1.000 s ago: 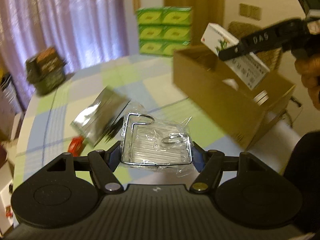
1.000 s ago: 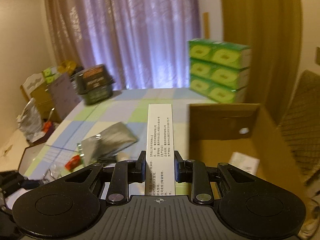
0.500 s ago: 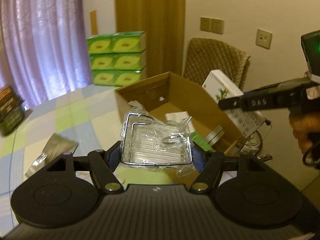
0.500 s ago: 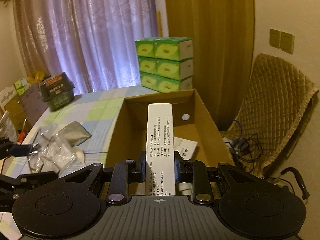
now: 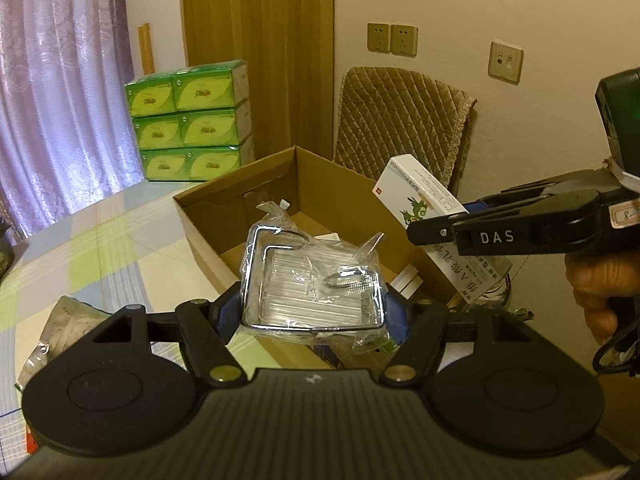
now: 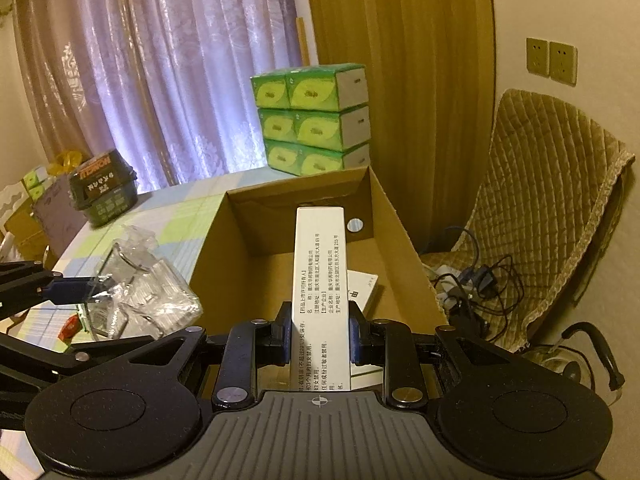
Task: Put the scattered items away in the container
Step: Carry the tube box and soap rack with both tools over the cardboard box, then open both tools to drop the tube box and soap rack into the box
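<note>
Left gripper (image 5: 312,312) pinches plastic-wrapped chrome wire rack (image 5: 312,284) by its stiff rim (slippery film), right gripper (image 6: 319,336) clamps light white cardboard carton (image 6: 320,280) over brown cardboard box (image 6: 404,248)

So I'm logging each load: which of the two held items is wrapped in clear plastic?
The chrome wire rack in the left gripper; the right gripper holds a bare white medicine box.

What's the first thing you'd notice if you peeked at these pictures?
Probably the two full grippers over the open cardboard box. The left gripper pinches a shiny wire rack wrapped in plastic; the right gripper squeezes a tall white medicine box. Bright green tissue packs are stacked behind.
</note>
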Demonstrator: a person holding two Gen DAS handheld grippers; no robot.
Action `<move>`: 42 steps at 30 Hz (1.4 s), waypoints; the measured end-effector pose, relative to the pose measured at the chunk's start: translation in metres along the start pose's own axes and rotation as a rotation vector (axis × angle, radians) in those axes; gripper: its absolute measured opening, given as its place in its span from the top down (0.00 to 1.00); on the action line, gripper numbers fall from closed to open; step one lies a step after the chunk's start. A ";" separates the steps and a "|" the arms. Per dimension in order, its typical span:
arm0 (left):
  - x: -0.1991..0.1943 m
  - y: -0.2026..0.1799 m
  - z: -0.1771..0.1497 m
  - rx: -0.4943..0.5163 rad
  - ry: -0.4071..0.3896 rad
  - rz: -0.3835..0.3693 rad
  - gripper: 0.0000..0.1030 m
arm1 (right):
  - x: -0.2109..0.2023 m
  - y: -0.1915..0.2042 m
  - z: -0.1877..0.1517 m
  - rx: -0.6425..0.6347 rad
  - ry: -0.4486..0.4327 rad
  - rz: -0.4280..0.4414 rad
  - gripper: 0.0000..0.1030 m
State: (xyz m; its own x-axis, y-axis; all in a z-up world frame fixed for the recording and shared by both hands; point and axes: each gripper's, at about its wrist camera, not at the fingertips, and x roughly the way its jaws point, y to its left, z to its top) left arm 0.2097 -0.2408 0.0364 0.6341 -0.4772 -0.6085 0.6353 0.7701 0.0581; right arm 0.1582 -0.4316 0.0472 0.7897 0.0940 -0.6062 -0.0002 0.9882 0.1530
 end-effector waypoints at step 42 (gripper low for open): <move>0.026 -0.002 -0.012 0.002 0.041 0.003 0.34 | 0.020 -0.013 -0.002 0.014 0.010 0.006 0.72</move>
State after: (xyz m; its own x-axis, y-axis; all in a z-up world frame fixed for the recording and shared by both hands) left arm 0.2195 -0.2499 0.0103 0.6173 -0.4568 -0.6405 0.6342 0.7707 0.0617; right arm 0.1726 -0.4425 0.0320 0.7834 0.1009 -0.6133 0.0041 0.9859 0.1674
